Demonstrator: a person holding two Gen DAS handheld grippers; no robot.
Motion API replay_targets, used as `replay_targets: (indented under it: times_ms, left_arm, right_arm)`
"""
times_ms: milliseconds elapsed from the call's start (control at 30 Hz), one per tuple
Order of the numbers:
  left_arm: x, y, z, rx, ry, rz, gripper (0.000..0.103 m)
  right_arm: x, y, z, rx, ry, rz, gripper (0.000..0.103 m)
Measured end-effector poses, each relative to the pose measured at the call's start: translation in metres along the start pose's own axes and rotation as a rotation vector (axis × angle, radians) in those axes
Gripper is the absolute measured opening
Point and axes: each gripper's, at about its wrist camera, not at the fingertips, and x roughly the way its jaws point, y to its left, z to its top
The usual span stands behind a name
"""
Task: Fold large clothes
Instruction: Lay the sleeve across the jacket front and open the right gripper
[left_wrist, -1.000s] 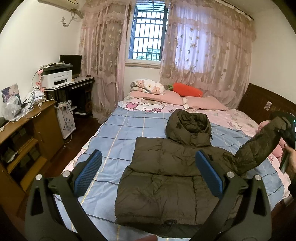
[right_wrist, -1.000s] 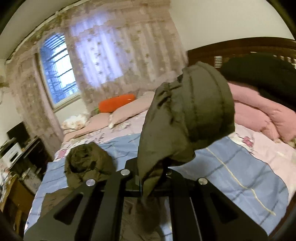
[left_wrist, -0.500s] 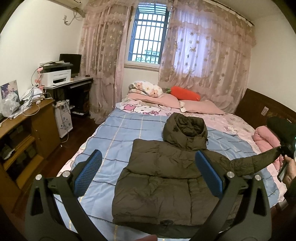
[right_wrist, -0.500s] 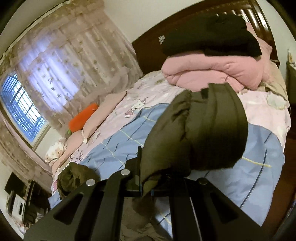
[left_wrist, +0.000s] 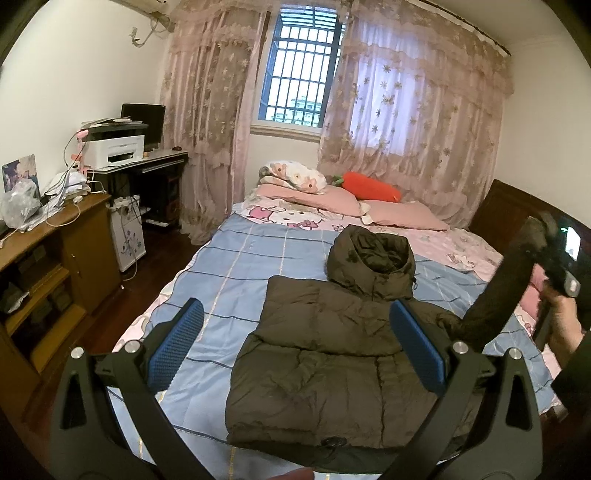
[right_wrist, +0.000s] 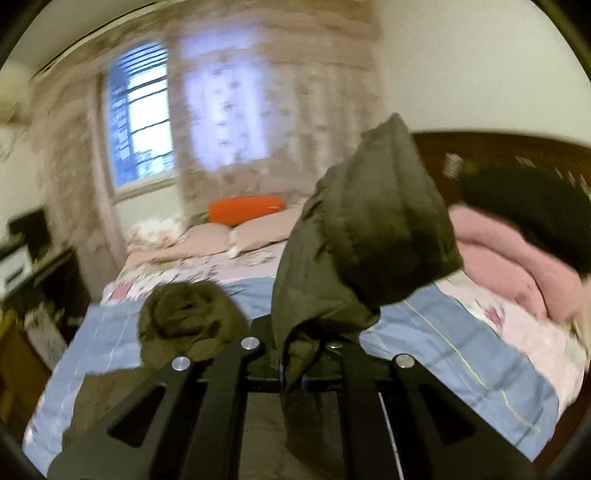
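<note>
Holding the sleeve (right_wrist: 369, 229) pinched in our right gripper (right_wrist: 293, 376), we should lay it flat across the puffer jacket (left_wrist: 332, 354) on the bed (left_wrist: 236, 280); our left gripper (left_wrist: 295, 347) hovers spread above.

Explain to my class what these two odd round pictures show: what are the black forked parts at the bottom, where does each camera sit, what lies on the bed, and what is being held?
No robot is here. A person holds a two-finger gripper tool in each hand, and a wide-angle camera on each tool looks forward along its fingers; that causes the round, bent view.

The left view shows the left gripper, with blue ridged pads, open and holding nothing. Below it a dark olive hooded puffer jacket lies flat on the blue checked bedsheet, hood toward the pink pillows and an orange carrot-shaped cushion.

At that view's right edge the person's right hand lifts the jacket's sleeve off the bed.

The right view, blurred by motion, shows the right gripper shut on that sleeve.
</note>
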Motion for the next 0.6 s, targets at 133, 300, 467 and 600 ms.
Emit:
replay_targets:
  times_ms: [133, 300, 467, 600]
  left_arm:
    - [-0.002, 0.008, -0.003, -0.009, -0.001, -0.002, 0.101]
    - [-0.003, 0.016, -0.004, -0.016, 0.01, 0.001, 0.101]
    - [-0.005, 0.026, -0.005, -0.03, 0.019, 0.009, 0.101]
    - [-0.005, 0.034, -0.007, -0.042, 0.032, 0.018, 0.101]
  right_arm:
    - [0.012, 0.053, -0.004, -0.092, 0.028, 0.064, 0.006]
    - [0.035, 0.103, -0.024, -0.152, 0.088, 0.094, 0.006]
    - [0.06, 0.142, -0.047, -0.187, 0.147, 0.101, 0.006]
    - [0.072, 0.172, -0.064, -0.213, 0.185, 0.117, 0.006]
